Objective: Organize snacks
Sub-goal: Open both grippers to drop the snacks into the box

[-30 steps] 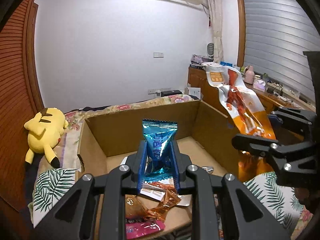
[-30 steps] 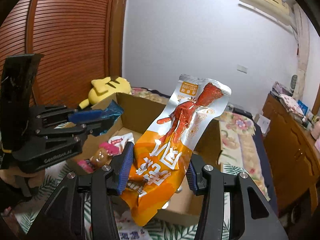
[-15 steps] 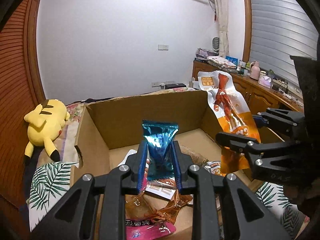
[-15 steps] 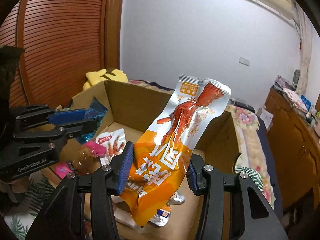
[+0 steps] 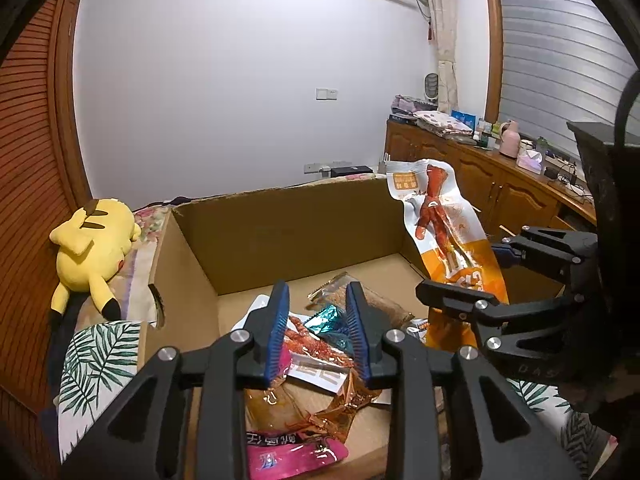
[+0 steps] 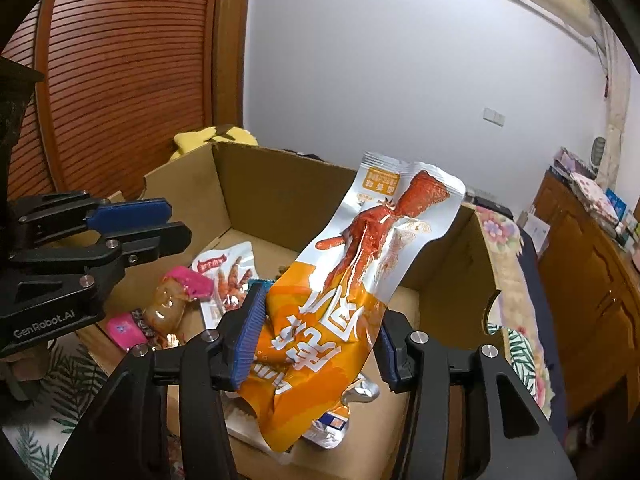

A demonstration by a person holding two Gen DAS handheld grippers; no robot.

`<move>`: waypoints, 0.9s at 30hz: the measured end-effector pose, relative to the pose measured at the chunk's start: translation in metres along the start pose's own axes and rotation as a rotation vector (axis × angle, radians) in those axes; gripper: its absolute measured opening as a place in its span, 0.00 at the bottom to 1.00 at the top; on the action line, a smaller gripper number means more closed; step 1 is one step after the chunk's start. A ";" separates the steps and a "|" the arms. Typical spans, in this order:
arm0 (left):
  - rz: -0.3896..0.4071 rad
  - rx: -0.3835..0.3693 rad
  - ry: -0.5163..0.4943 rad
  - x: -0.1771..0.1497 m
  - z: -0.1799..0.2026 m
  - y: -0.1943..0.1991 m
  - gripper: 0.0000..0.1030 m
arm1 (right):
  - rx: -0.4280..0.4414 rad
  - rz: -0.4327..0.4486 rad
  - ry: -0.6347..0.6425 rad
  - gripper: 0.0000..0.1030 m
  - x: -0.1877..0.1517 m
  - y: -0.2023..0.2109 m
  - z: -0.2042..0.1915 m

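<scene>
An open cardboard box (image 5: 280,232) stands on the bed with several snack packets in it. My left gripper (image 5: 317,286) hovers over the box's near side. Its jaws are opening and no pad touches anything. The teal foil packet (image 5: 328,322) lies below them on the pile. My right gripper (image 6: 320,320) is over the box's right part, shut on the lower half of a tall orange and white chicken-feet bag (image 6: 360,264). Its jaws are starting to ease open, with the bag still upright between the pads. The bag (image 5: 440,232) also shows in the left wrist view.
In the box lie a pink packet (image 5: 292,452), an amber wrapper (image 5: 312,404) and a white chicken-feet packet (image 6: 228,276). A yellow plush toy (image 5: 90,240) lies left of the box. Leaf-print bedding (image 5: 100,360) surrounds it. A wooden cabinet (image 5: 500,192) runs along the right.
The left jaws have spread and the teal packet has dropped from them onto the pile in the box. The right gripper has carried the orange bag down and in over the box.
</scene>
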State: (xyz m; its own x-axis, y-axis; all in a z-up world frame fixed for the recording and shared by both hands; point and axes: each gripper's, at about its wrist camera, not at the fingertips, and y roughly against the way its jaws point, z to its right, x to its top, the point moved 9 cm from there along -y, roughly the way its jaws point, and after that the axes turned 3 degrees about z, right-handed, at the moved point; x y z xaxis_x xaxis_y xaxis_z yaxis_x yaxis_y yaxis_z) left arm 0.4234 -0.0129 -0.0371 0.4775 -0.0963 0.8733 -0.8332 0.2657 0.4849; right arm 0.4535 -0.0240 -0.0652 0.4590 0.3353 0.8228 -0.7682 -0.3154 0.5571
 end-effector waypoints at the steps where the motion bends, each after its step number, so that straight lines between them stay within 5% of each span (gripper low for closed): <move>1: 0.000 -0.001 0.002 0.000 0.000 0.002 0.31 | 0.002 -0.001 -0.001 0.49 -0.001 0.000 -0.001; 6: 0.004 0.002 0.001 0.002 0.002 0.010 0.37 | -0.017 0.000 0.010 0.62 0.001 0.003 -0.001; 16: 0.031 0.006 -0.005 0.006 0.007 0.047 0.44 | -0.021 0.065 -0.028 0.64 0.001 0.054 -0.002; 27: 0.034 -0.019 -0.006 -0.026 0.022 0.096 0.45 | 0.053 0.051 -0.104 0.63 -0.063 0.114 -0.032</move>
State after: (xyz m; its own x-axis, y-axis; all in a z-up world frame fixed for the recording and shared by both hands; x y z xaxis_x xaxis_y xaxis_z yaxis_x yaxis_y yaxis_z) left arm 0.3251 -0.0060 -0.0122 0.4477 -0.0925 0.8894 -0.8432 0.2874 0.4544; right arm 0.3231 -0.0524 -0.0571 0.4655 0.2248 0.8560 -0.7685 -0.3772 0.5169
